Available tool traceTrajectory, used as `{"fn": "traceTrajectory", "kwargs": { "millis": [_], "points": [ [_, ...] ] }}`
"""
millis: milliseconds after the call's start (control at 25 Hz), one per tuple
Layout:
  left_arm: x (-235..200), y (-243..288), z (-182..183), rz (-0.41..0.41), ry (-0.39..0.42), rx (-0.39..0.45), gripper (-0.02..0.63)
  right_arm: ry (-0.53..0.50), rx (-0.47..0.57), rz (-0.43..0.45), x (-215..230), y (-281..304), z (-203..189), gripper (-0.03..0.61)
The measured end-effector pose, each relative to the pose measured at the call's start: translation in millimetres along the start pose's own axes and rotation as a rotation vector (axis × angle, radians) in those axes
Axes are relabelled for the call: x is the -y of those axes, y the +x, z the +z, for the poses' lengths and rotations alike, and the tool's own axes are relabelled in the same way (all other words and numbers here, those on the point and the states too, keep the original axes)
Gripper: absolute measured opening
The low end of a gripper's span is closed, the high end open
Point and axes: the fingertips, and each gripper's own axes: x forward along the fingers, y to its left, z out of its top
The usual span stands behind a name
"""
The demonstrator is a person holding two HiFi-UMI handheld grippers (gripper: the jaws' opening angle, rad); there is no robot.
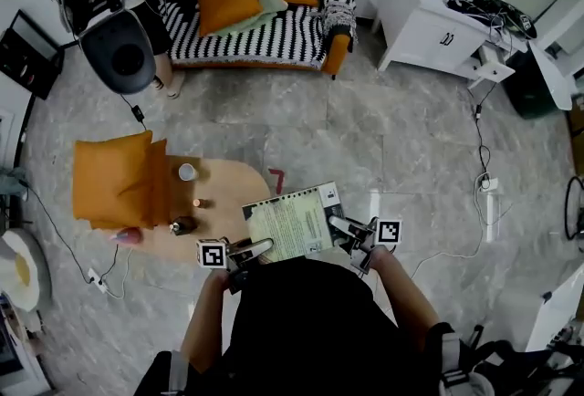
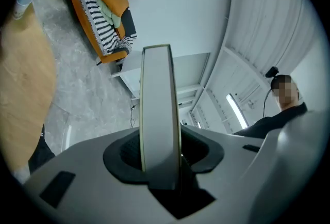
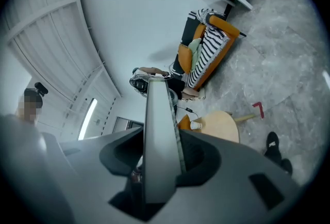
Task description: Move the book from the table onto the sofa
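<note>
Holding the thin pale-green paperback book [image 1: 292, 223] flat, the left gripper [image 1: 248, 250] and right gripper [image 1: 347, 230] are pinching opposite edges in the head view. It is hanging by the rounded light-wood table [image 1: 233, 184], well apart from the black-and-white striped sofa [image 1: 274, 38]. A white paper cup [image 1: 186, 171] is standing on the table, contents not showing. Left gripper view: jaws are biting the book's edge deep. Right gripper view: same firm pinch. Keeping both grips level and evenly spaced looks key.
</note>
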Motion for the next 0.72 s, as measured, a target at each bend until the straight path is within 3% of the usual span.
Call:
{"fn": "traceTrajectory", "kwargs": {
  "millis": [280,480,720],
  "points": [
    [-12,16,60,-0.006,0.031,-0.044,0.17,-0.046,0.001,0.019,-3,34,57,0.181],
    [-14,57,77,0.035,0.054,-0.102,0.17,-0.006,0.059,0.048,13,9,91,0.181],
    [-19,136,84,0.038,0.056,-0.078,0.17,0.017,0.057,0.032,44,-50,144,0.181]
  ]
}}
